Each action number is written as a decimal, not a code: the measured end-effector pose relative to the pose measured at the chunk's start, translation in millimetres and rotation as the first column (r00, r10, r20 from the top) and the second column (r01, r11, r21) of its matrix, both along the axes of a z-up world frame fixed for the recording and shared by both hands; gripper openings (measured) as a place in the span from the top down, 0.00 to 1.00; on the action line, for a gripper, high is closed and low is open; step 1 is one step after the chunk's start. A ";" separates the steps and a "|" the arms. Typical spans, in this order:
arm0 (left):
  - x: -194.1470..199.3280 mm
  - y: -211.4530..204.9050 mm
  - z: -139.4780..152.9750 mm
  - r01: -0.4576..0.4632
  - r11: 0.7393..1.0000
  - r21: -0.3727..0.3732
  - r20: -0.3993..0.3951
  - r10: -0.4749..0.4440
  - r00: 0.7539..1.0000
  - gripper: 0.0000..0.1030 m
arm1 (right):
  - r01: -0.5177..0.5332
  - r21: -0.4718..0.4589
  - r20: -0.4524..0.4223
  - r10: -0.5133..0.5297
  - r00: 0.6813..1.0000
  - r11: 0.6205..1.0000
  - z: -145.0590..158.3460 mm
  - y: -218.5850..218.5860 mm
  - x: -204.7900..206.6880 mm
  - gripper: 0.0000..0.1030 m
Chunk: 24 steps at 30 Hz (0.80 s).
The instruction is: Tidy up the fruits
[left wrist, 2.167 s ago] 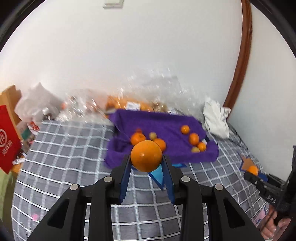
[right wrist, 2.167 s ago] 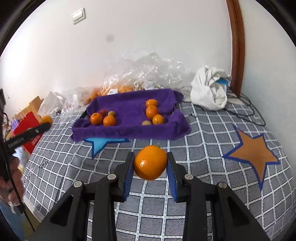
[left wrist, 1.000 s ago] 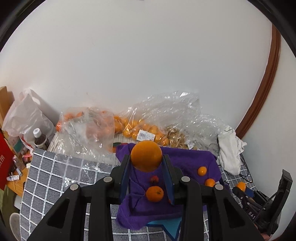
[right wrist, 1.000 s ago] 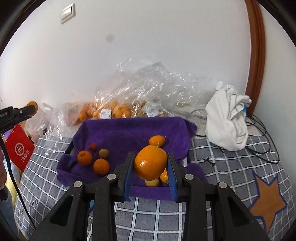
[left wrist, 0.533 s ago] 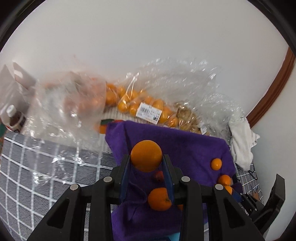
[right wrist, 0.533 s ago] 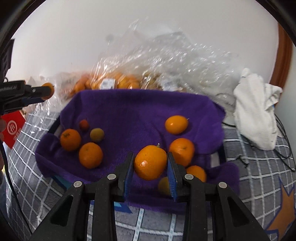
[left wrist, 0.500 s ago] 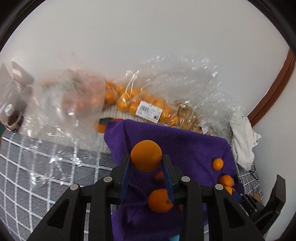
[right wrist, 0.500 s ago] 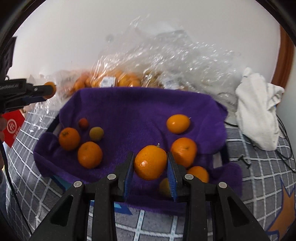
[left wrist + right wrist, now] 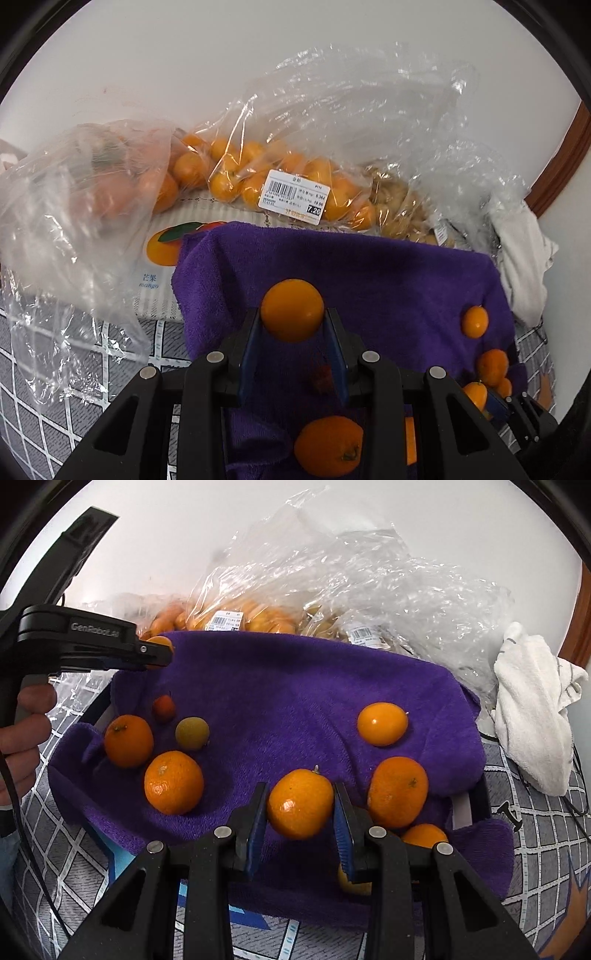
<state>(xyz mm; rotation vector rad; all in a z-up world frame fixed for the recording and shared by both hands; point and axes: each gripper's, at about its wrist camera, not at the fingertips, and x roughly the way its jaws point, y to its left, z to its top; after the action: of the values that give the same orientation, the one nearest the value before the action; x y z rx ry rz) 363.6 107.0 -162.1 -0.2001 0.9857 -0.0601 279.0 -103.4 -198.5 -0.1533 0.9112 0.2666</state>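
plush purple towel (image 9: 295,686) | crinkled clear bags (image 9: 332,122) | round glossy orange (image 9: 300,803) in right tongs (image 9: 300,823)

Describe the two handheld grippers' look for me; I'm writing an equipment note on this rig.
Both are matte black plastic. The right gripper has two angular fingers with silver round pivot screws and blue ribbed pads. The left gripper is built the same; seen side-on it has a pistol-style handle, white "GenRobot.AI" lettering and a thin black cable hanging below. The left hand wraps that handle; no sleeve is clearly visible.
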 end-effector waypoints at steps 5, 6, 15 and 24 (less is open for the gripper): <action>3.6 -2.1 -11.5 -0.002 1.000 0.012 -0.032 0.002 0.999 0.69 | -0.005 0.003 -0.002 0.005 1.000 1.000 -4.8 1.6 1.1 0.67; 4.0 -2.0 -13.5 -0.001 1.000 0.007 -0.038 0.002 0.999 0.69 | -0.003 0.004 -0.001 0.003 1.000 1.000 -5.0 1.3 1.0 0.67; 5.3 -2.3 -24.3 -0.004 1.000 -0.010 -0.065 0.003 0.998 0.69 | 0.005 0.015 0.045 -0.006 0.999 1.000 0.0 1.7 -5.3 0.51; -5.7 3.5 -7.0 0.009 0.999 -0.035 -0.031 -0.011 0.999 0.58 | 0.004 -0.002 0.104 -0.004 0.995 1.000 20.4 5.1 -21.3 0.39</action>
<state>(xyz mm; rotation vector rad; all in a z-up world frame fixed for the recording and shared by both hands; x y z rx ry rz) 357.9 110.5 -169.1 -0.2289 1.0171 -0.0837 257.8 -98.2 -178.1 -0.1664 0.8082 0.2516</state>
